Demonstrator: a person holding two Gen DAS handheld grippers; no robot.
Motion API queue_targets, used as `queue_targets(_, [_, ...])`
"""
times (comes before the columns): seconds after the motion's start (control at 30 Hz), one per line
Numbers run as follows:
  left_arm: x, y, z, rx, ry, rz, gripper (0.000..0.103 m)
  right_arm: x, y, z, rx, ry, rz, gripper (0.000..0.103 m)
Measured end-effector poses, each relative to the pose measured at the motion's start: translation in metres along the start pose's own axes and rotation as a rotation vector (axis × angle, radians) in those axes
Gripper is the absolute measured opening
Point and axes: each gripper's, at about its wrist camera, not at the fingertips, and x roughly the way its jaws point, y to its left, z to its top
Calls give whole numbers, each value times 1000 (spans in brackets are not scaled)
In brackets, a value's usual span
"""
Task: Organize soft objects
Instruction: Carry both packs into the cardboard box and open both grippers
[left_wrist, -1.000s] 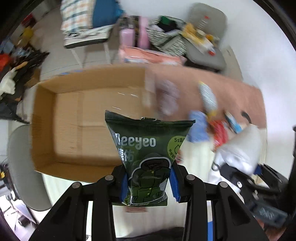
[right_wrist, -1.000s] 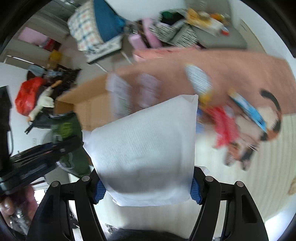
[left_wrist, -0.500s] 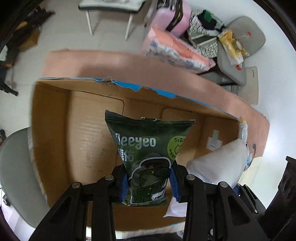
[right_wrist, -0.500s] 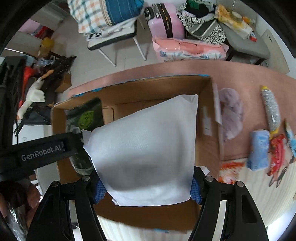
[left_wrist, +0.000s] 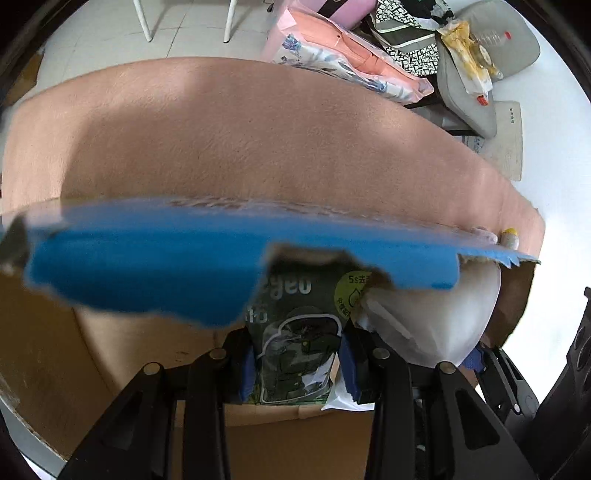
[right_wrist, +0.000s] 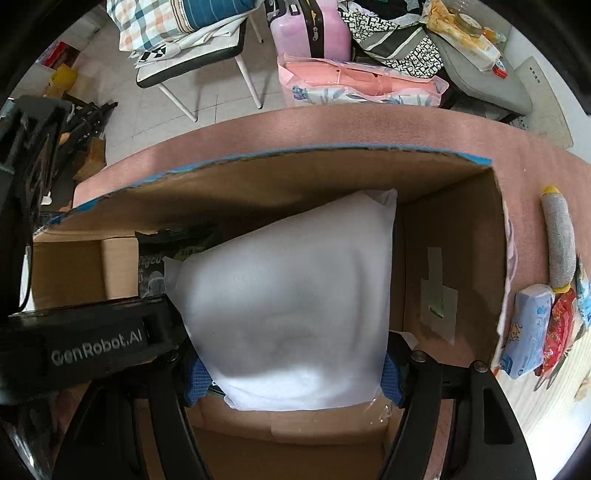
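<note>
Inside a cardboard box (right_wrist: 454, 229) on a pink-covered table (left_wrist: 240, 133), two hand-held grippers lower soft packs side by side. On the left, the left gripper (left_wrist: 295, 363) is clamped narrowly on a dark green wipes pack (left_wrist: 295, 332), its blue pads (left_wrist: 246, 373) pressing both sides of the glossy, crinkled film; the pack stands upright between the fingers, its top reaching up to the box's far wall, whose torn blue-taped edge (left_wrist: 166, 258) crosses just ahead of the fingertips. To the right, the right gripper (right_wrist: 293, 380) is spread wide yet closed on a white pillow-shaped pack (right_wrist: 291, 295), matte, puffy and rounded, which bulges forward from the fingers and touches the far wall of the box near its right corner. The white pack presses against the green one's side. Judging by this crowding, release could go badly: the pillow may spring back and topple the thin pack, or the slick film may snag the ragged tape edge if lifted. Beyond the right fingers, outside the box wall, a grey roll (right_wrist: 559, 240) and a blue tissue packet (right_wrist: 528, 332) lie on the table, apparently awaiting sorting.
</note>
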Motion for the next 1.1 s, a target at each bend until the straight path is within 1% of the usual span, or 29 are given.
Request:
queue_targets(0.07, [0,0,0,-1,5,9,36,5,0,1,-4,14,0,77])
queue_targets(0.13, [-4,1,-2,0,2,28,42,6,0,2,4,24,16,81])
queue_targets(0.2, [-12,-1,-5,22,-25,62,64,2,1,1,-2,24,21,82])
queue_targets(0.23, [-18,1,-8,33,-46,92,71,-2,2,-1,-7,21,19,87])
queue_targets(0.27, [-24,1,-11,35,-63,109,83,-10,2,-3,-11,6,9,91])
queue_targets(0.3, [-34,2,-17,38,-82,112,86,-16,4,-7,-12,2,5,95])
queue_targets(0.33, [-39,3,-20,38,-93,111,86,-23,4,-9,-16,-7,7,95])
queue_targets(0.4, [-53,5,-33,37,-123,126,94,-36,7,-16,-32,-16,-1,95])
queue_targets(0.47, [-67,7,-51,46,-168,151,99,-51,10,-27,-53,-31,-15,103])
queue_targets(0.53, [-76,7,-69,54,-215,187,99,-62,11,-38,-66,-50,-19,103])
queue_targets(0.7, [-83,6,-109,54,-297,213,99,-82,14,-75,-98,-77,-14,103])
queue_targets(0.77, [-86,9,-126,57,-327,235,99,-89,14,-90,-99,-93,-14,103])
queue_targets(0.8, [-89,11,-138,63,-347,252,99,-95,14,-99,-107,-106,-13,103])
queue_targets(0.83, [-90,10,-142,63,-363,264,99,-102,15,-109,-112,-130,-22,103])
queue_targets(0.9, [-96,13,-158,61,-391,272,99,-113,15,-123,-115,-159,-34,103])
queue_targets(0.97, [-105,14,-174,59,-426,277,99,-126,15,-139,-120,-186,-27,103])
queue_targets(1.1, [-119,9,-199,61,-483,285,99,-150,15,-162,-132,-234,-32,103])
